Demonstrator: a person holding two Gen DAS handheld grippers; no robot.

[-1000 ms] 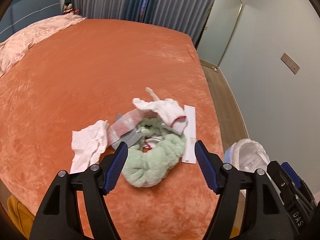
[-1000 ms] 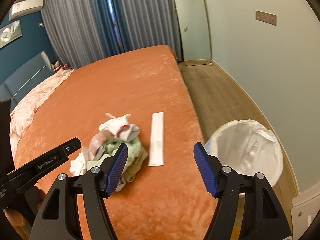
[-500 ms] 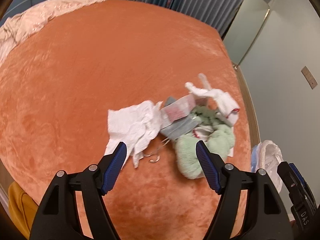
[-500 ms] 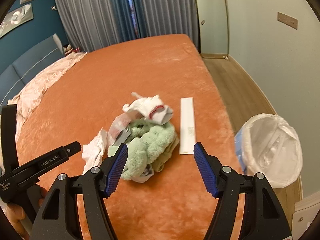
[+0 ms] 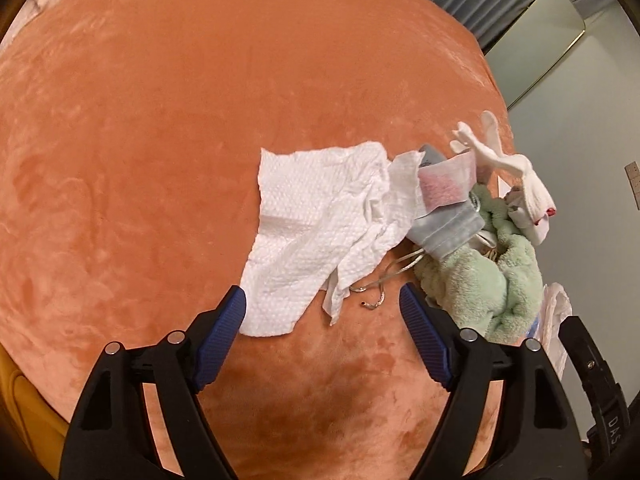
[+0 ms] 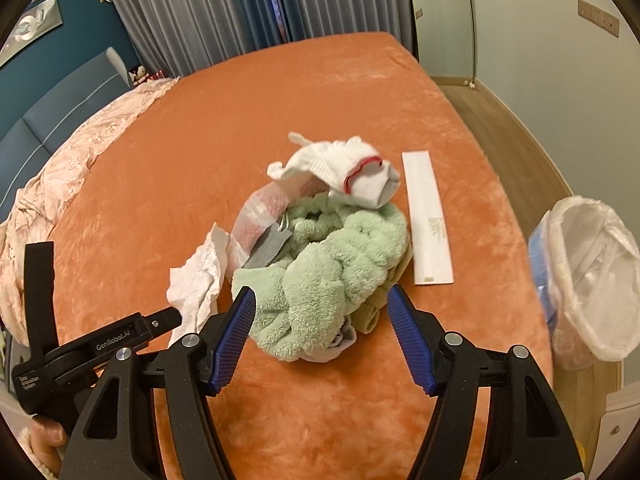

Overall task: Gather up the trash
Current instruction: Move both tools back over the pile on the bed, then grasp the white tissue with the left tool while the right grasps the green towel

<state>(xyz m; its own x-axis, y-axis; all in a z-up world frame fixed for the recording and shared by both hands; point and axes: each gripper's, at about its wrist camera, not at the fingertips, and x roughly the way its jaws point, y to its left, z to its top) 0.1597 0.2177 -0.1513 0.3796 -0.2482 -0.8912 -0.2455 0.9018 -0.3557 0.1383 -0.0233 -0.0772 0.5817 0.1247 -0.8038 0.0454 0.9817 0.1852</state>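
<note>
An orange plush blanket [image 6: 304, 104] covers the bed, with a pink quilt [image 6: 68, 176] bunched at its far left, grey curtains [image 6: 224, 8] behind it, and a tall mirror [image 6: 440, 16] leaning against the pale wall [image 6: 560, 80].

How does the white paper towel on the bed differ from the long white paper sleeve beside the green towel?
The paper towel is crumpled, embossed and ragged-edged; the paper sleeve is flat, smooth and straight-edged. The paper towel is broad and irregular; the paper sleeve is a narrow strip. The paper towel lies at the pile's left, touching it, near the left gripper; the paper sleeve lies at its right, toward the bin. Both are white and rest on the orange blanket.
</note>
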